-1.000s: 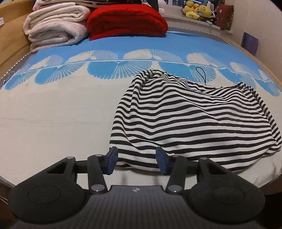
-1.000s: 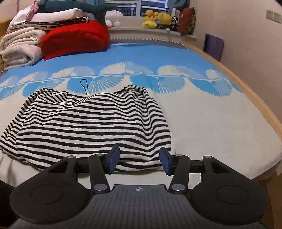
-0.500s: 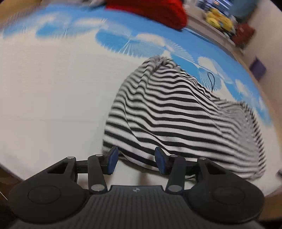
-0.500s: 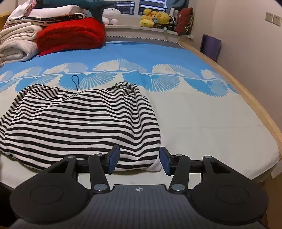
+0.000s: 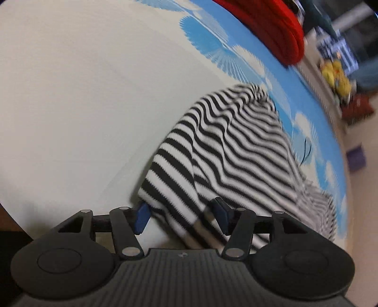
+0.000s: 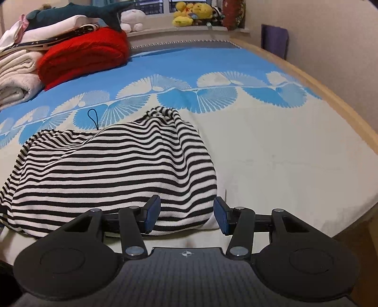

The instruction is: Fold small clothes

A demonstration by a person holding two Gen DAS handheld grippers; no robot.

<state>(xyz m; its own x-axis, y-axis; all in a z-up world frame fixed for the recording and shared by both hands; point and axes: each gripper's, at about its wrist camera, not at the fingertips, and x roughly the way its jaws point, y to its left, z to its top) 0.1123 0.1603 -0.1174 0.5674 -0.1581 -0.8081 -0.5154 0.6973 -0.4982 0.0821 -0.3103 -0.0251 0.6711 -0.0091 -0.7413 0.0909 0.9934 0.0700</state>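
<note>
A black-and-white striped garment [image 6: 113,165] lies bunched on the bed, with a thin black cord loop [image 6: 92,118] at its far edge. My left gripper [image 5: 180,217] is open, tilted, with the garment's near left corner [image 5: 174,189] lying between its blue pads. My right gripper [image 6: 186,215] is open with the garment's near right hem between its pads. Neither is closed on the cloth.
The bed has a cream and blue fan-pattern cover [image 6: 271,146]. A red folded blanket [image 6: 85,56] and white folded blankets [image 6: 16,80] are stacked at the far left. Plush toys [image 6: 191,13] sit on the far ledge. A wooden bed rim [image 6: 342,111] runs along the right.
My left gripper has rolled and swung left, and the garment's corner now lies between its pads. My right gripper has moved forward until the hem is between its pads.
</note>
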